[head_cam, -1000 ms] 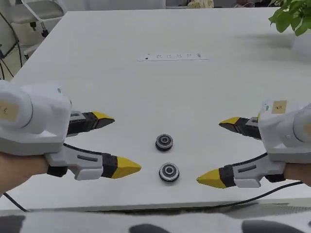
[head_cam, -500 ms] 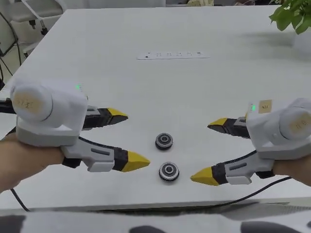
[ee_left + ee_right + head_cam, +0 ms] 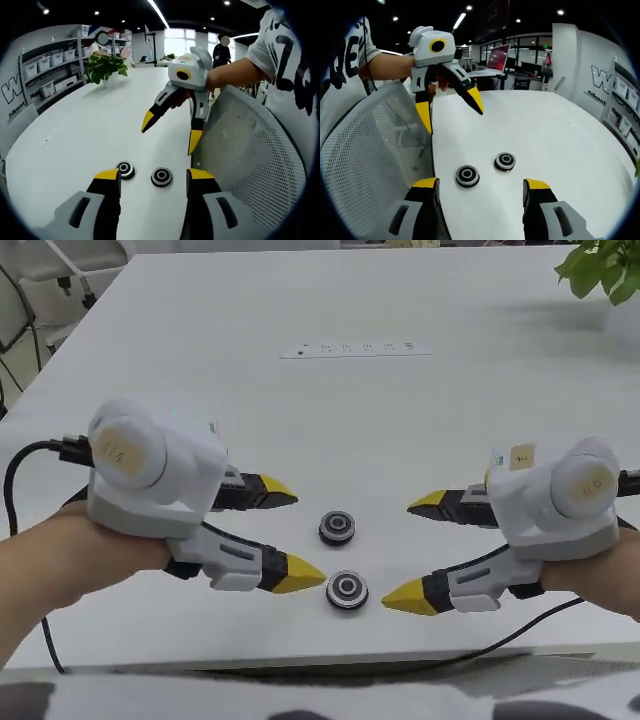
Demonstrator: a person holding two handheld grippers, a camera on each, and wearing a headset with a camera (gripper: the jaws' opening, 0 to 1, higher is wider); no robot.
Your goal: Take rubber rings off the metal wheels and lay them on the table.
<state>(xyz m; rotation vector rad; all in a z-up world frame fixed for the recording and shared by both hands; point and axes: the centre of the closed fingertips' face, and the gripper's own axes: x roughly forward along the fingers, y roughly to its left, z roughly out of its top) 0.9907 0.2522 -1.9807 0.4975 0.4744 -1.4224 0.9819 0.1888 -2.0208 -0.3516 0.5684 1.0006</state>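
Wheels (image 3: 347, 590) sit between left tongs (image 3: 308, 537) and right tongs (image 3: 398, 552), both spread; strip (image 3: 355, 349) writing unreadable.

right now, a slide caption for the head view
Left gripper and right gripper, jaws open, flank the near wheel and far wheel on the table.

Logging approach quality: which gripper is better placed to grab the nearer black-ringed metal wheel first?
Left, narrowly. On the open left gripper, the lower yellow tip nearly touches the nearer black-ringed metal wheel in the head view; the open right gripper has its tip slightly farther off.
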